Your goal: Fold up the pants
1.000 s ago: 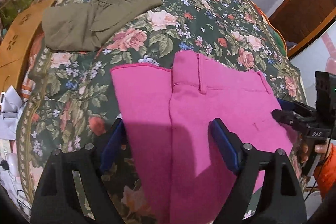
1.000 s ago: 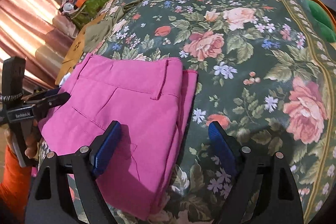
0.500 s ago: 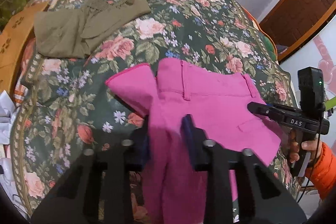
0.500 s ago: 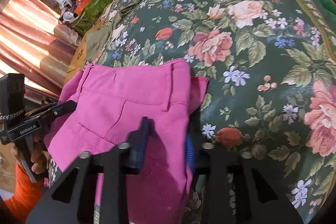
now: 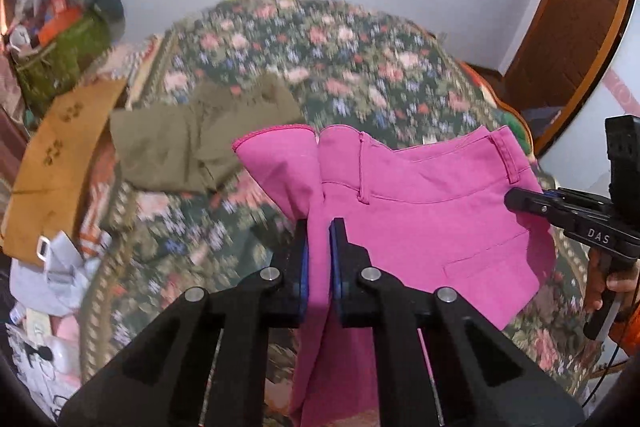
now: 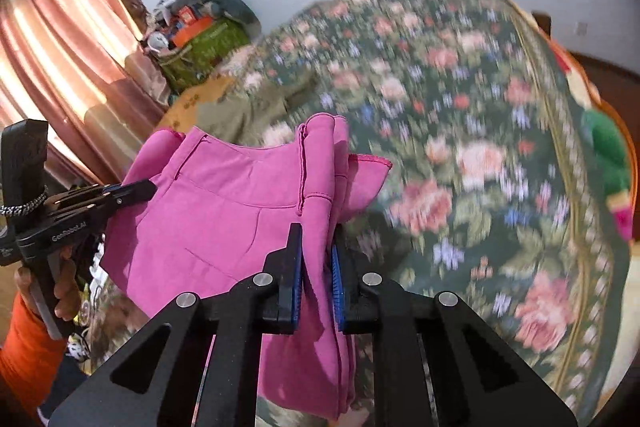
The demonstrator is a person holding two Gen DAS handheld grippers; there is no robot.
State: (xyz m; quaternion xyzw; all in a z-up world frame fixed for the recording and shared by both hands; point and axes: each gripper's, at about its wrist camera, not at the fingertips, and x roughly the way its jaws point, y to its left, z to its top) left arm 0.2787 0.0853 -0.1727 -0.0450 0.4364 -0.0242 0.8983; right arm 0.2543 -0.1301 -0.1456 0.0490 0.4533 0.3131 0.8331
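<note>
pants: pink pants (image 5: pixel 420 203) held above floral bedspread (image 5: pixel 360 67), waistband up toward far wall, long axis running gripper to gripper
left gripper (image 5: pixel 319 251): jaws closing, pinching left fold, angled down
right gripper (image 6: pixel 316 255): jaws closing, clamping right edge, angled down
background: olive garment (image 5: pixel 180 147) on bed

I count: pink pants (image 5: pixel 420 195) x1 | olive garment (image 5: pixel 180 147) x1 | grippers x2, left gripper (image 5: pixel 319 227), right gripper (image 6: pixel 316 231) | floral bedspread (image 6: pixel 460 147) x1 | tan board (image 5: pixel 56 163) x1 | curtain (image 6: pixel 60 67) x1
</note>
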